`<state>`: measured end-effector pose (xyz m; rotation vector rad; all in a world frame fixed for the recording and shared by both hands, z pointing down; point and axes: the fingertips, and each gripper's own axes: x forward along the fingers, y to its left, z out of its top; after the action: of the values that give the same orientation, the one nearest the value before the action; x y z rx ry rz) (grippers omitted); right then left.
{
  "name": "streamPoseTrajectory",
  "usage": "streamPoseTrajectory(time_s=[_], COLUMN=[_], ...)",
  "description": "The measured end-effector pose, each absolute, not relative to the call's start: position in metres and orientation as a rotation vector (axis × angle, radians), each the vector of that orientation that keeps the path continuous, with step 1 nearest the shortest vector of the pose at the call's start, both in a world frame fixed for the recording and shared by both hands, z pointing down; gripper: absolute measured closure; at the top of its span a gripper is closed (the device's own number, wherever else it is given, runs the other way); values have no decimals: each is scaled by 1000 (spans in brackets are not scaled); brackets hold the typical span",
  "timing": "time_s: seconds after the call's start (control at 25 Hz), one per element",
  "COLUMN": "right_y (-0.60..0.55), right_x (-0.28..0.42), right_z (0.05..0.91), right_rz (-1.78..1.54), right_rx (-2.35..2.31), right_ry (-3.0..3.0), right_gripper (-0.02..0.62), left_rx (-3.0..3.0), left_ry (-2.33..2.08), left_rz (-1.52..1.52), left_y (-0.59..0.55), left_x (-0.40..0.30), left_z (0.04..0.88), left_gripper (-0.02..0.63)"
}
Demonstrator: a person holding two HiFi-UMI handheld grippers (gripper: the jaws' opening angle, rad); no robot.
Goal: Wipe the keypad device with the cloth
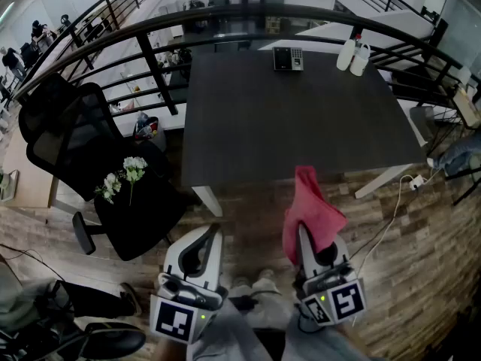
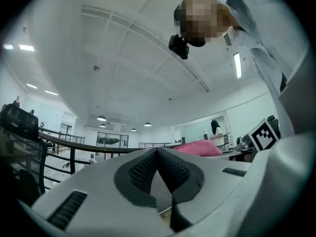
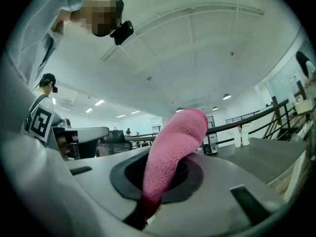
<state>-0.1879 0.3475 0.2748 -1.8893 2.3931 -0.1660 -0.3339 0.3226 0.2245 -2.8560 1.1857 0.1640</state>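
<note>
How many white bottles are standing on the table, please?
2. The left bottle and the right bottle stand side by side near the table's far edge, right of the keypad device. None looks hidden.

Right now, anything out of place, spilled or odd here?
Only the white flowers lying on the seat of the black office chair, left of the table: an odd spot. The keypad device and two bottles sit at the far edge; nothing spilled.
</note>
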Motion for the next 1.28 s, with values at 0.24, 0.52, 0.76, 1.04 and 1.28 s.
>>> streamPoseTrajectory(time_s=[0.24,0.52,0.76,1.04,1.28], right_y=[342,340,340,337,343], right_x=[-188,-183,-172,-149,-122], right_z=[275,275,276,277,276], right_rz=[-160,-160,-142,-151,-151], right_rx=[-1878,-1891,-1907,-1904,-1909], right_ry=[2396,2382,2387,2363,2333], right_gripper=[568,566,566,566,565], left_rx=[-2858,-2866,-2871,-2834,-2818], left_ry=[1170,1147,1141,1169,1166], left_rz=[156,150,118,108,105], left_y=[318,315,312,307,307], left_x=[-329,-321,-310,-293,-268], left_z=[226,226,230,224,218], left_gripper=[603,603,603,603,603])
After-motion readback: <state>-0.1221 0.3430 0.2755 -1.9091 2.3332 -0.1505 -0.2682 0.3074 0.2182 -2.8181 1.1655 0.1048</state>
